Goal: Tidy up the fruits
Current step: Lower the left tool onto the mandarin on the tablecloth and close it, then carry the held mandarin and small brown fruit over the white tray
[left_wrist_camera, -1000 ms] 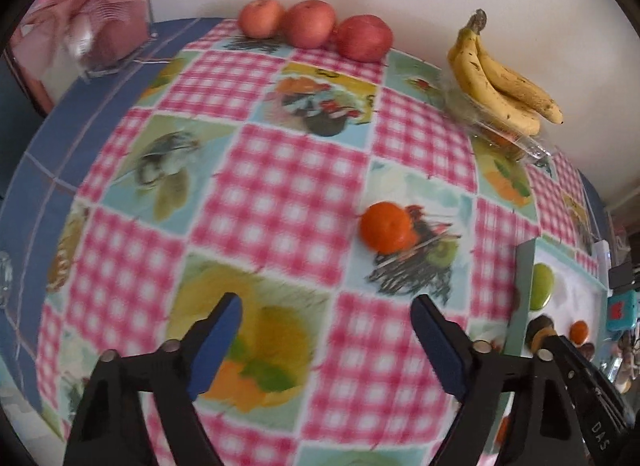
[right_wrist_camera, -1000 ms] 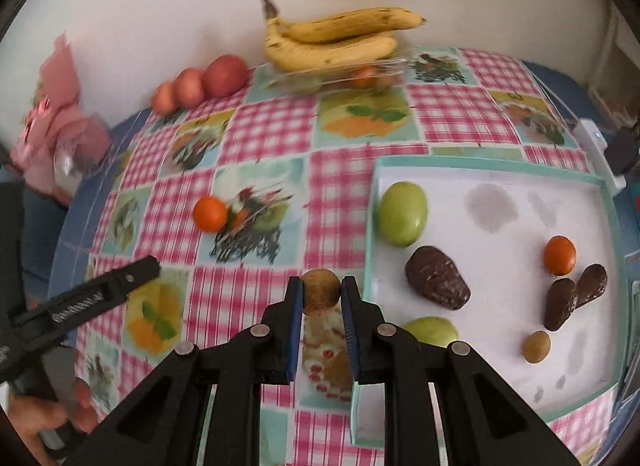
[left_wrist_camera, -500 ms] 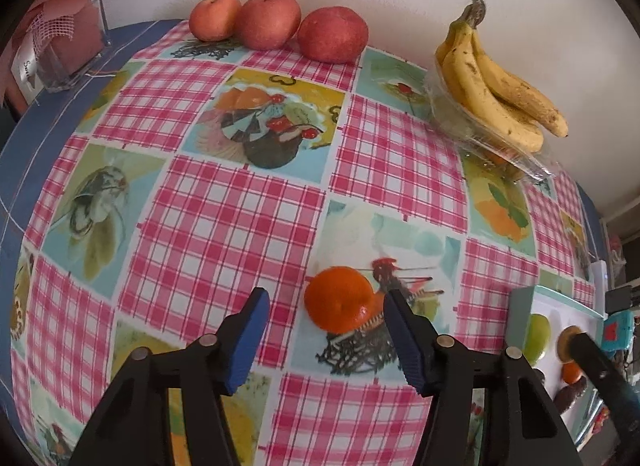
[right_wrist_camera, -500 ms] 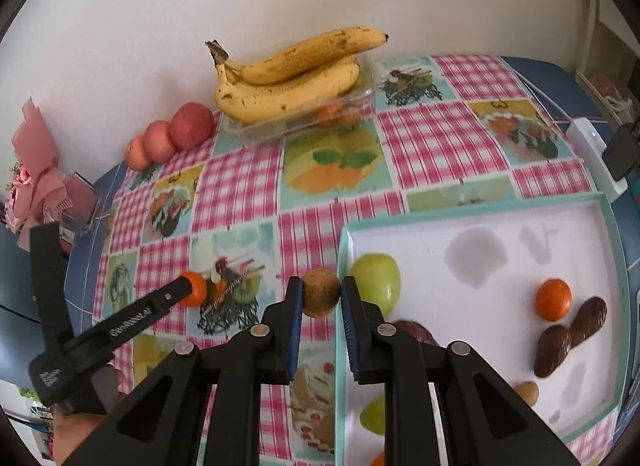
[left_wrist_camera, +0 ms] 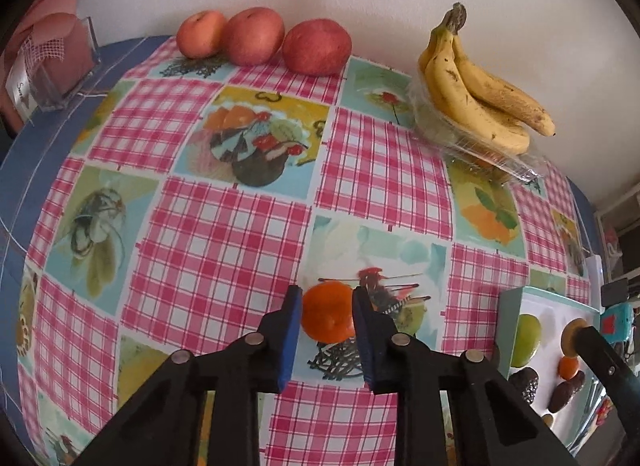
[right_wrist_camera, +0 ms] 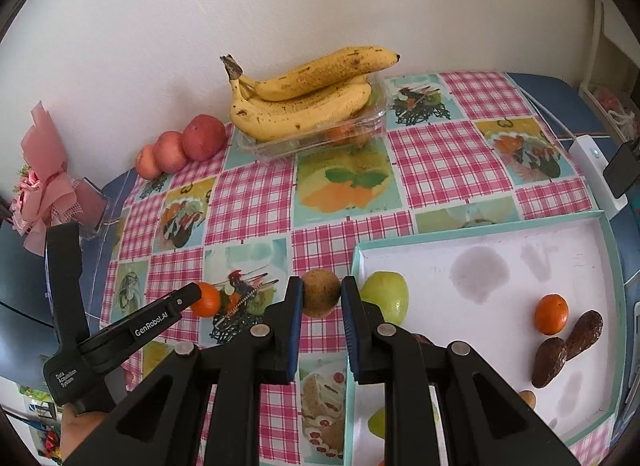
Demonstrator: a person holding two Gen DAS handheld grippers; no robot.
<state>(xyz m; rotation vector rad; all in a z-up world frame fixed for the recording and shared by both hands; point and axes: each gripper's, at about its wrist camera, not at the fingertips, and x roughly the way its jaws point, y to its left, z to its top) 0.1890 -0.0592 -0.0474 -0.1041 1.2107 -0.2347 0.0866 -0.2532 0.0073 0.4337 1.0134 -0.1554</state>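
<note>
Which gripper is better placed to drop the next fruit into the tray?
Right. The right gripper already holds the brown fruit at the edge of the tray. The left gripper is only closing around the orange on the tablecloth, farther from it.

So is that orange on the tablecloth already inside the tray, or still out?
Out. The orange sits on the tablecloth between the left gripper's fingers, apart from the tray.

Both grippers – left gripper (left_wrist_camera: 326, 324) & right gripper (right_wrist_camera: 321, 308) – are matte black plastic w/ blue pads (left_wrist_camera: 291, 336), round silver screws on the finger arms, white "GenRobot.AI" & "Data Acquisition System" lettering on the left one, bare skin of a hand (right_wrist_camera: 82, 432) below it.
</note>
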